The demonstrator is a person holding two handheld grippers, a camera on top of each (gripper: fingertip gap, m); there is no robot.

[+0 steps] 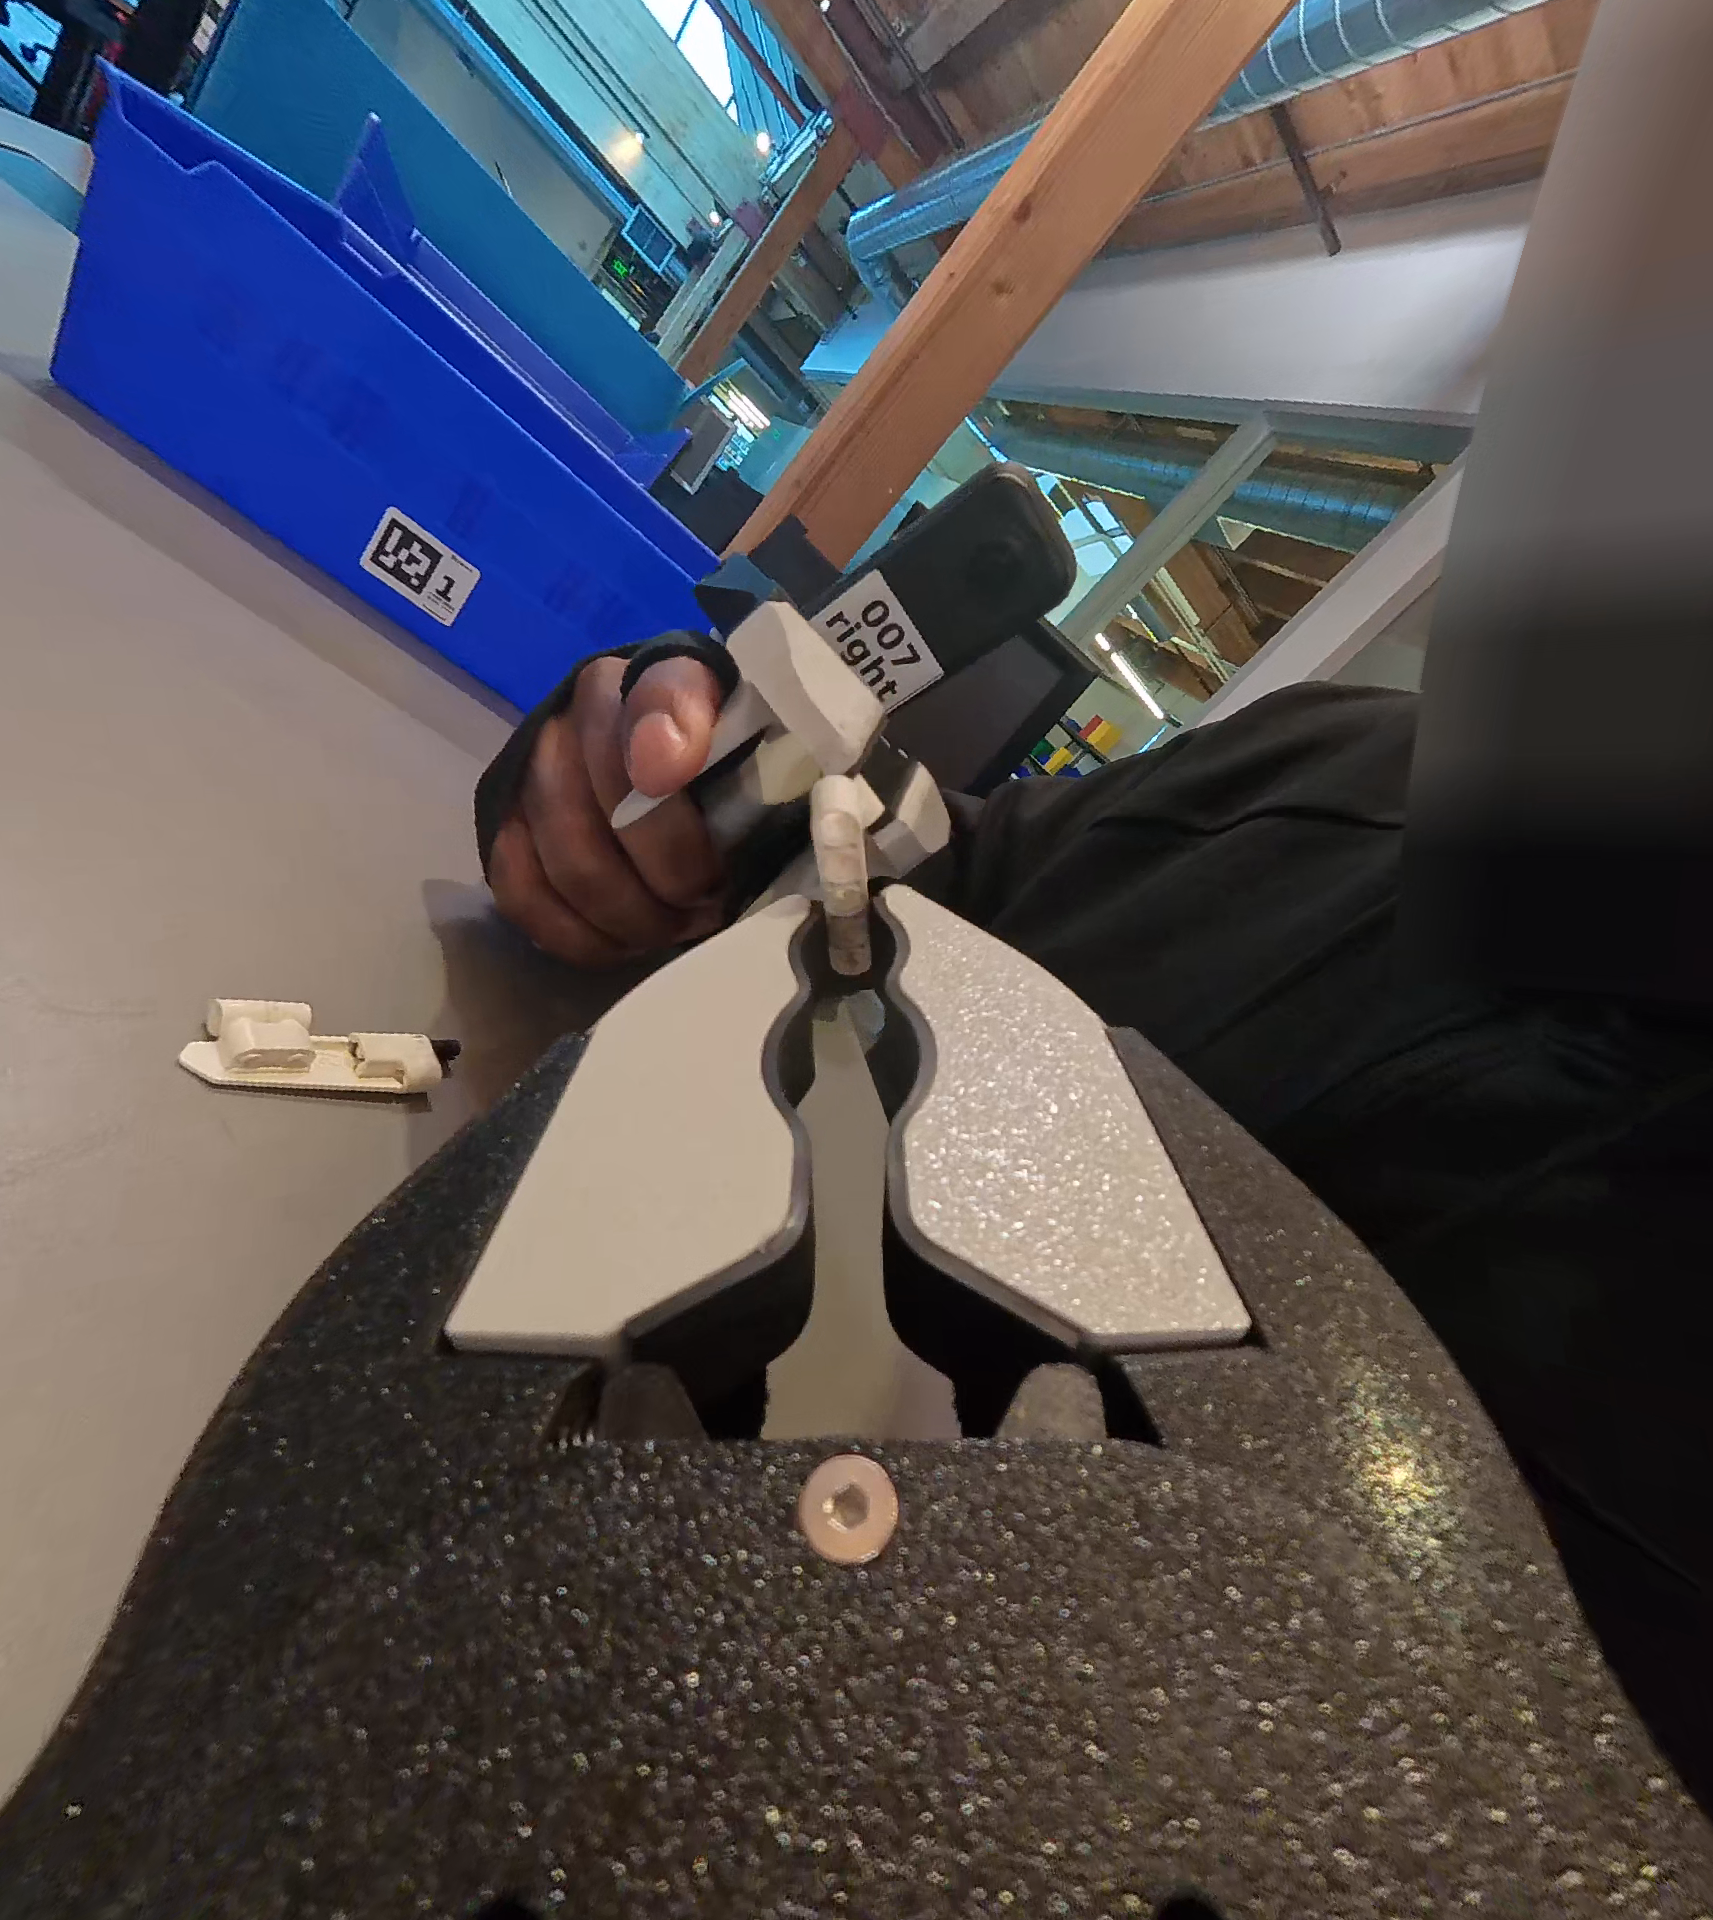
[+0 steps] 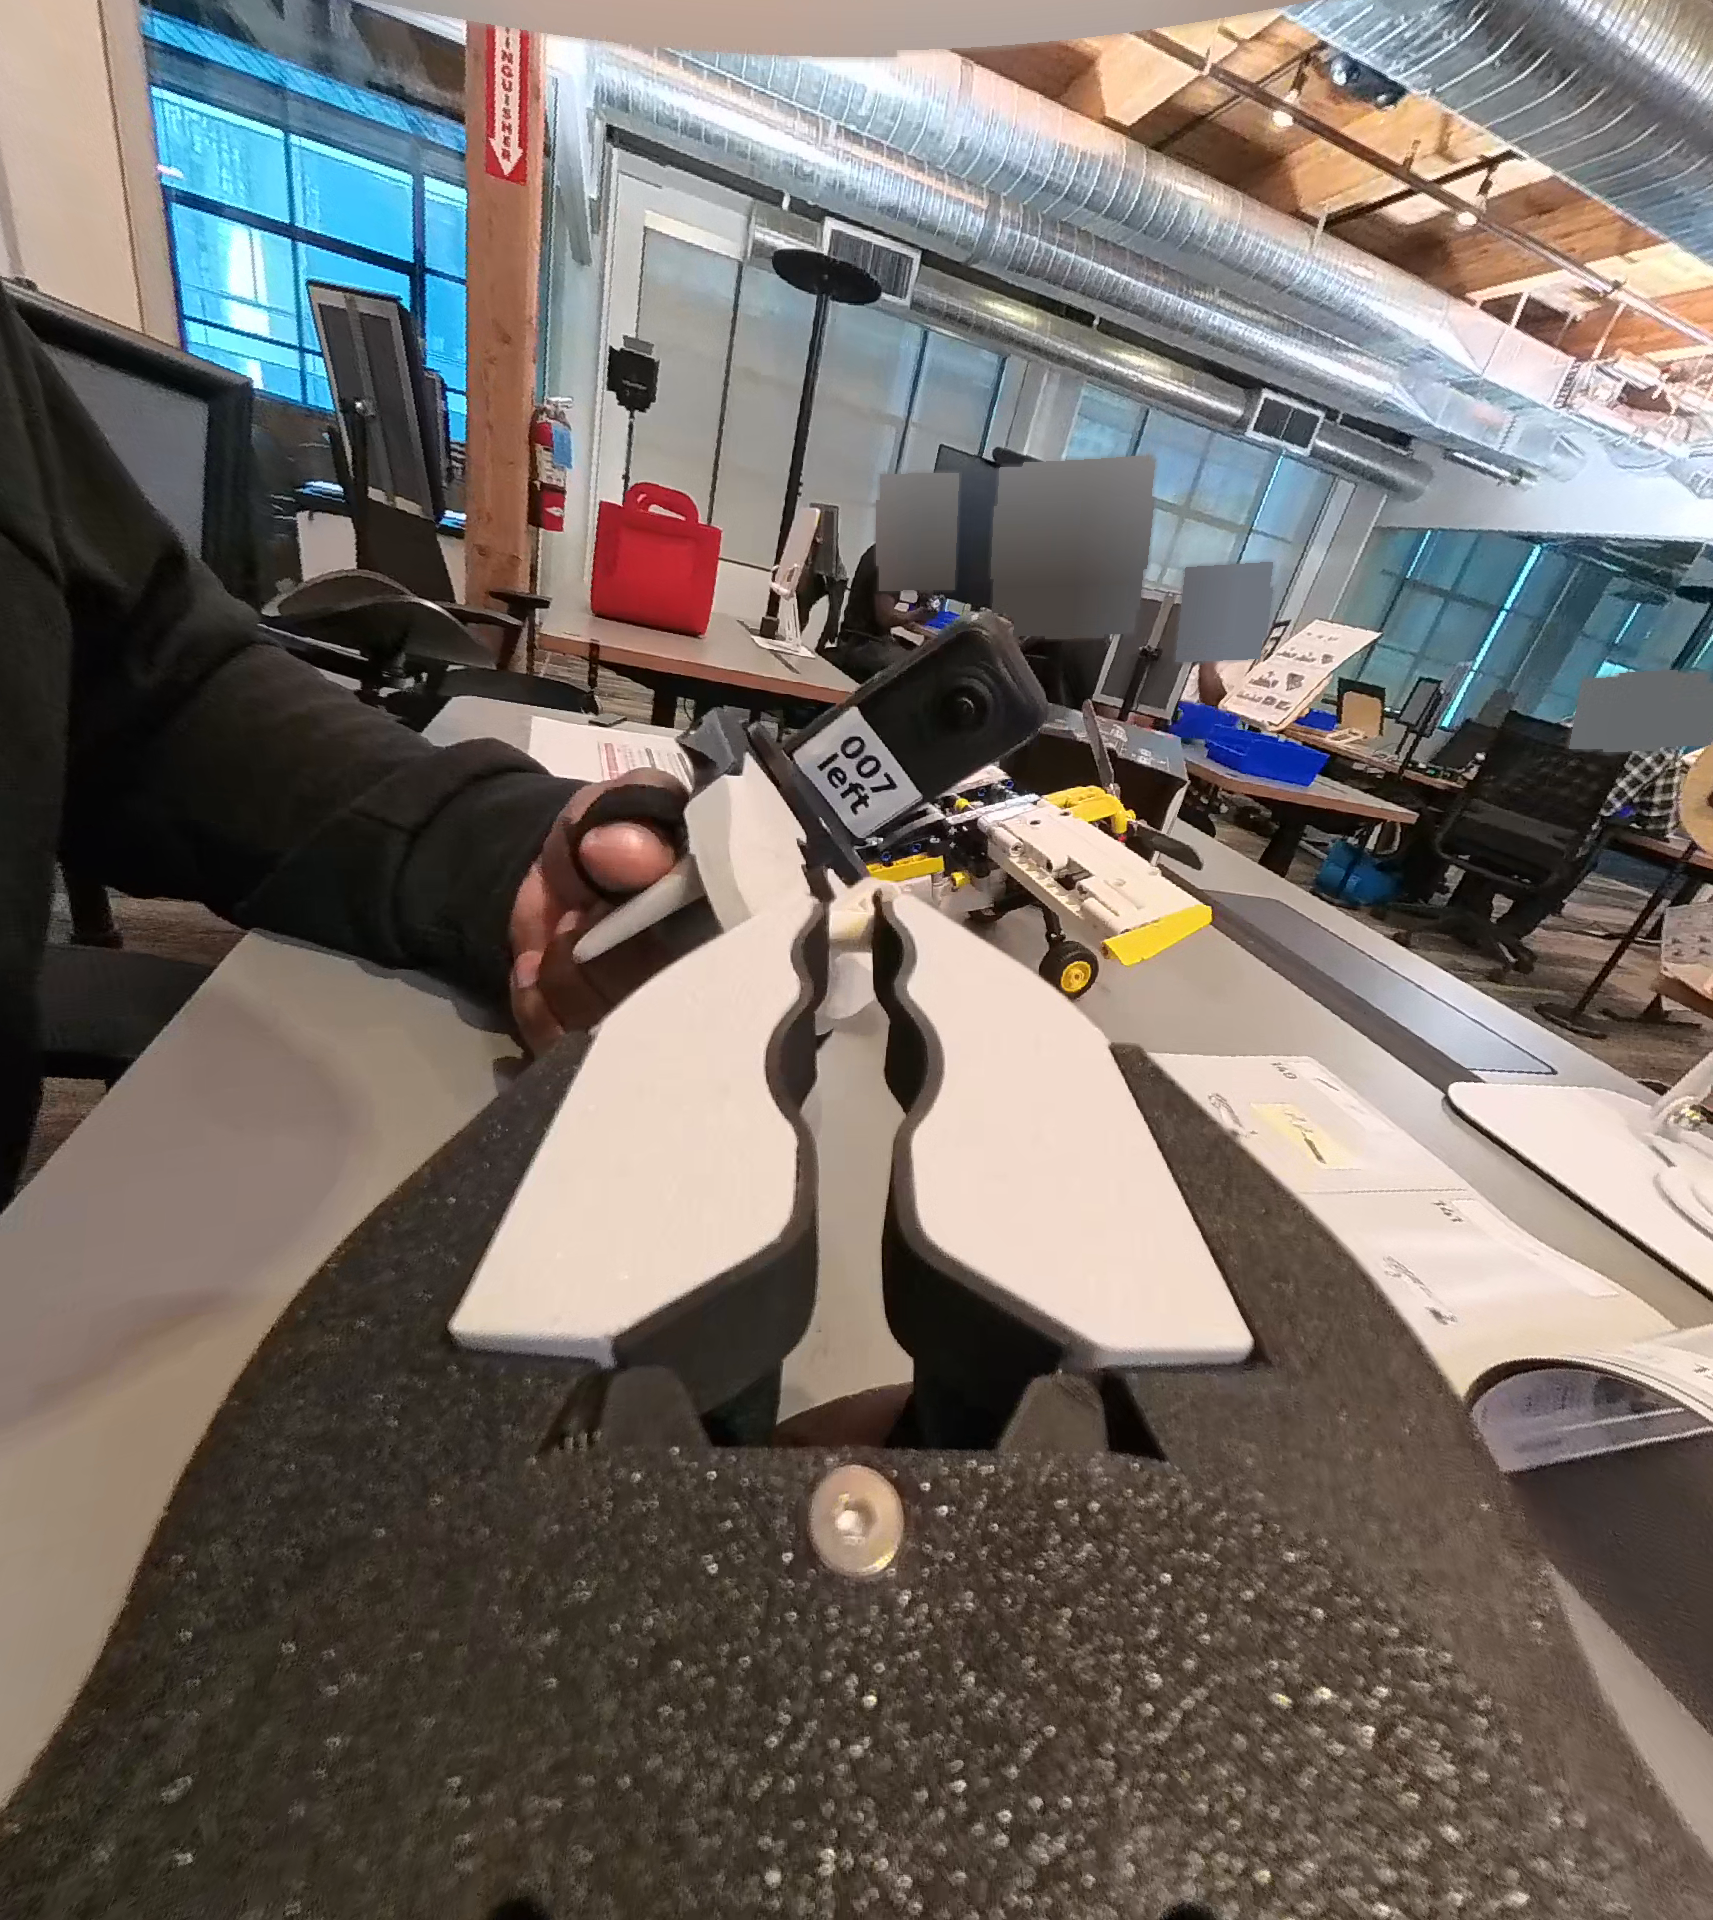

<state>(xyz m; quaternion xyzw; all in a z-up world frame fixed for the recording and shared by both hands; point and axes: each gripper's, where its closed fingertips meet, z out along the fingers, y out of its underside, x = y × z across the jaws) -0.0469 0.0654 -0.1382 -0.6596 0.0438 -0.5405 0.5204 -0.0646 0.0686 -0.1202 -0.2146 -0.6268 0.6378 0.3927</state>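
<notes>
Pin [image 1: 850, 940] between left fingers [image 1: 727, 997], white piece [image 1: 839, 831] between right ones.

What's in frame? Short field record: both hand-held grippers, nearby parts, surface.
left hand-held gripper: closed on a grey pin that enters a white connector piece
right hand-held gripper: closed on the white connector piece
loose part: white plate assembly lying on grey table, to the left
bin: blue bin, far left
model: white-and-yellow brick plane standing beyond the grippers
</notes>
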